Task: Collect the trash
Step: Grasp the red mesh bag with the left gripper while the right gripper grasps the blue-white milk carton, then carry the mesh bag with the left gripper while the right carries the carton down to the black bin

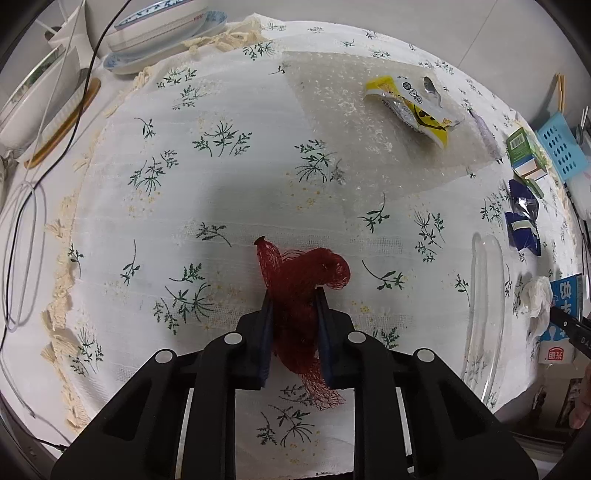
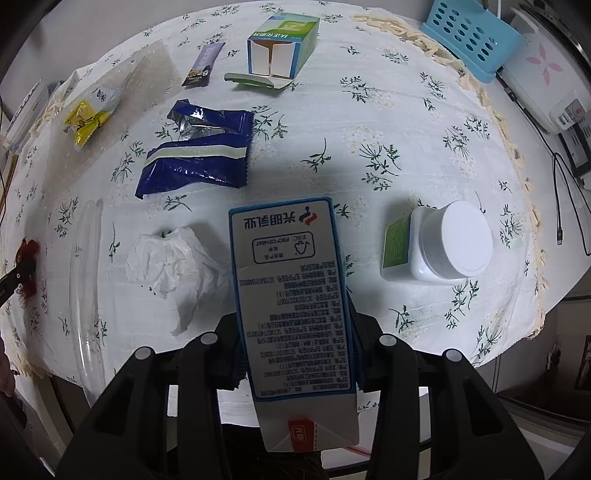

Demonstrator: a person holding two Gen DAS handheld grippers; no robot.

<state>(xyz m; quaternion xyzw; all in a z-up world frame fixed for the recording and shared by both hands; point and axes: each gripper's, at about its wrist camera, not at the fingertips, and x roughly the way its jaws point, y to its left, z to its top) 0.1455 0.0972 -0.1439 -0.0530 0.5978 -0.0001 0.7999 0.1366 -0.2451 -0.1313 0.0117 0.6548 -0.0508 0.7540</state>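
My left gripper (image 1: 293,295) is shut on a red mesh net bag (image 1: 306,273) just above the floral tablecloth (image 1: 184,184). My right gripper (image 2: 295,325) is shut on a white and blue milk carton (image 2: 291,295), held above the table; the carton hides the fingers. Loose trash lies on the cloth: a crumpled white tissue (image 2: 170,258), a blue snack wrapper (image 2: 195,158), a yellow snack packet (image 1: 413,107), an open green and white box (image 2: 282,44), a small dark sachet (image 2: 203,64) and a sheet of bubble wrap (image 1: 354,122).
A white jar with a green label (image 2: 439,243) lies at the right. A clear glass plate (image 1: 484,306) sits near the front edge. Stacked bowls (image 1: 162,29) stand at the far left, a blue perforated basket (image 2: 472,33) at the far right. Cables (image 1: 22,251) run along the left side.
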